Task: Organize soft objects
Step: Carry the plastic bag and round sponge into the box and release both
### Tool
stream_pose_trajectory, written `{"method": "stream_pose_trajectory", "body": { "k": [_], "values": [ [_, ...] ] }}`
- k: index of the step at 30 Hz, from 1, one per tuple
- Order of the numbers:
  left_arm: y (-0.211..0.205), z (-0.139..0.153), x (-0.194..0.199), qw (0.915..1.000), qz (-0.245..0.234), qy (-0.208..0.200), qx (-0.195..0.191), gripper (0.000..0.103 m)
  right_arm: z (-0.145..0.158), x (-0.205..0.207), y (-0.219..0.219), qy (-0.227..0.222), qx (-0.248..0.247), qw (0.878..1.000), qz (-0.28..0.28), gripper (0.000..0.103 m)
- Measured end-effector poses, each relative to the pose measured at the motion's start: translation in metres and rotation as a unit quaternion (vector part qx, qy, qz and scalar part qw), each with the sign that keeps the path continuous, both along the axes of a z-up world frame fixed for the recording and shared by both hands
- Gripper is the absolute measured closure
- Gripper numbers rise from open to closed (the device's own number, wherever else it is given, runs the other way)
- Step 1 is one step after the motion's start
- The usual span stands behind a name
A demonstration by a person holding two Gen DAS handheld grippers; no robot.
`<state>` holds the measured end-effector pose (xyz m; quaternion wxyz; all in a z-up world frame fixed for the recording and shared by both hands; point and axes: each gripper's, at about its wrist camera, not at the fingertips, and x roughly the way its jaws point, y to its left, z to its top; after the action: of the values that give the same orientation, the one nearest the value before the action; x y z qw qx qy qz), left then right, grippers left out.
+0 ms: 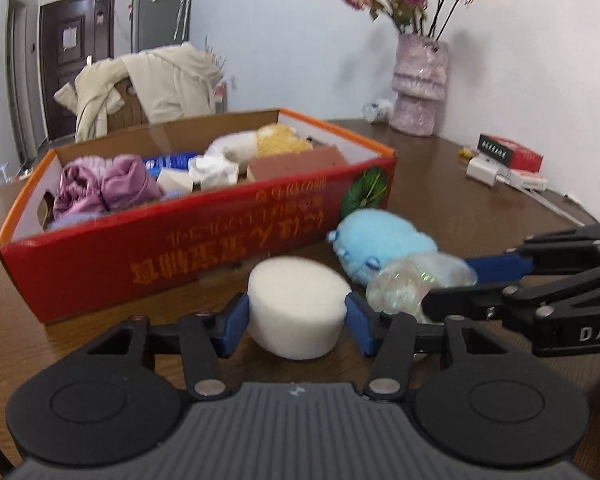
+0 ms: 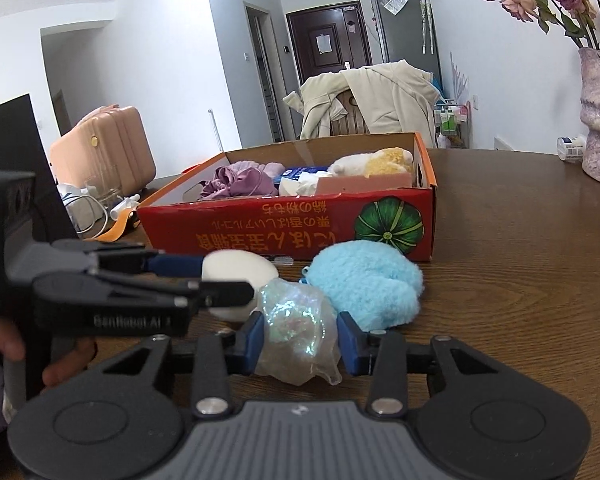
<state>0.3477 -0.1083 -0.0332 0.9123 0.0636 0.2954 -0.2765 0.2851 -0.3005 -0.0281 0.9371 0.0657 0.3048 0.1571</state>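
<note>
A red cardboard box [image 1: 204, 248] [image 2: 284, 224] stands on the wooden table and holds purple cloth [image 1: 100, 188], tissues, a pink sponge block [image 1: 296, 162] and a yellow-white plush [image 1: 260, 142]. In front of it lie a white foam cylinder [image 1: 298, 306] [image 2: 236, 270], an iridescent crinkly bag [image 1: 400, 286] [image 2: 296, 330] and a light blue plush [image 1: 384, 242] [image 2: 368, 282]. My left gripper [image 1: 297, 316] is shut on the white foam cylinder. My right gripper [image 2: 300, 340] is shut on the iridescent bag; it also shows in the left wrist view [image 1: 456, 284].
A pink vase [image 1: 418, 84] with dried roses stands at the back right. A red packet [image 1: 512, 154] and a white charger [image 1: 482, 170] lie right of the box. A chair with a beige coat [image 2: 364, 96] stands behind the table. A pink suitcase [image 2: 104, 152] is at left.
</note>
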Motion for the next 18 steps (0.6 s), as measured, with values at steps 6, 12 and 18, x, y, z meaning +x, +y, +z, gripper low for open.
{"method": "stream_pose_trajectory", "body": {
  "k": [6, 12, 18],
  "values": [
    [-0.001, 0.004, -0.011, 0.9998, 0.001, -0.015, 0.011, 0.057, 0.004, -0.009, 0.003, -0.002, -0.003, 1.0, -0.007, 0.075],
    [0.02, 0.03, -0.045, 0.9983, 0.032, -0.042, -0.026, 0.058, 0.02, -0.031, 0.004, -0.023, -0.002, 1.0, -0.01, 0.078],
    [0.055, 0.061, -0.079, 0.9921, 0.072, -0.065, -0.08, 0.057, 0.045, -0.053, 0.007, -0.058, 0.006, 0.998, -0.007, 0.08]
  ]
}}
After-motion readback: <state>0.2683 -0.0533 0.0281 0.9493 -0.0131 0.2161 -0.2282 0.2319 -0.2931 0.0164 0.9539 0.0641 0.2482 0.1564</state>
